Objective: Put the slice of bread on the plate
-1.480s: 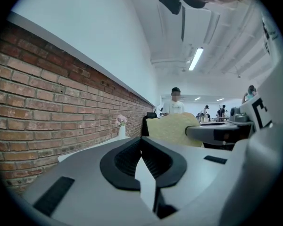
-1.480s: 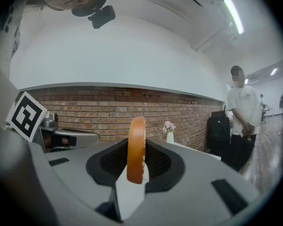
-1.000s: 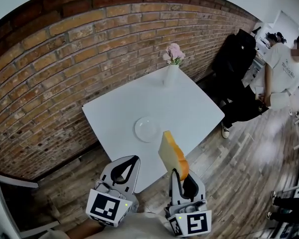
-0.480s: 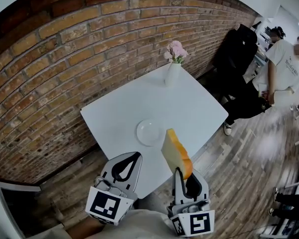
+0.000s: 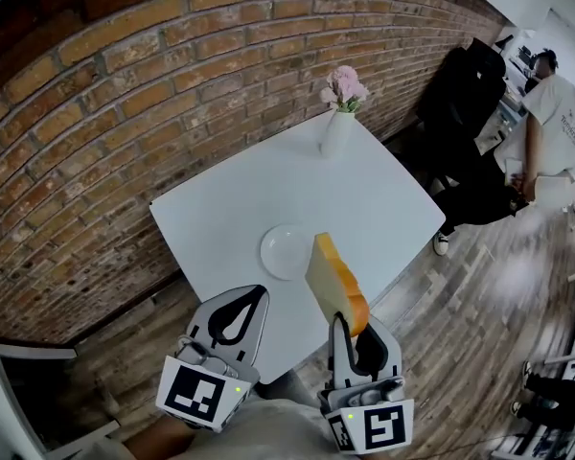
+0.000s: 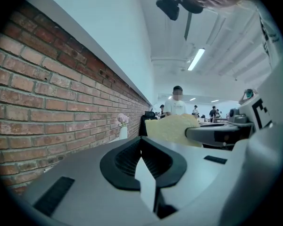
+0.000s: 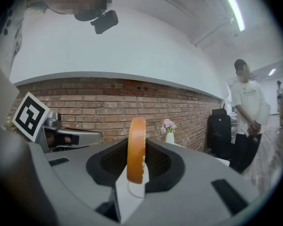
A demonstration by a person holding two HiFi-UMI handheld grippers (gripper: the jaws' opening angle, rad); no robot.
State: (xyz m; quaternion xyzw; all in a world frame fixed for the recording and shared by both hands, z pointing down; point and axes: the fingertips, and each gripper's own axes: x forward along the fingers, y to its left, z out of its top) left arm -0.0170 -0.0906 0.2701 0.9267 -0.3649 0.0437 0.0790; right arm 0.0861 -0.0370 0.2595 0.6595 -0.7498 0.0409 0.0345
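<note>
Both grippers are pushing in toward the table since a second ago, and the slice of bread (image 5: 333, 284) is creeping closer to the plate (image 5: 283, 253). The right gripper (image 5: 346, 330) is clamping the slice by its lower end, jaws pressing on both faces, so the bread is standing upright on edge with its orange crust facing the gripper's own camera. In the head view its top corner is showing just beside the plate's right rim, but the slice is hanging in the air over the near edge of the white table (image 5: 383, 199), not lying on anything. The plate is sitting bare on the near half of the table, to the left of the bread. The left gripper (image 5: 257, 295) is riding alongside on the left, jaws closed tip to tip with nothing between them. At the far corner of the table a white vase (image 5: 336, 133) with pink flowers (image 5: 345, 82) is standing against the brick wall (image 5: 125, 123). Far right, a person in a white shirt (image 5: 563, 127) is standing on the wooden floor (image 5: 479, 314).
</note>
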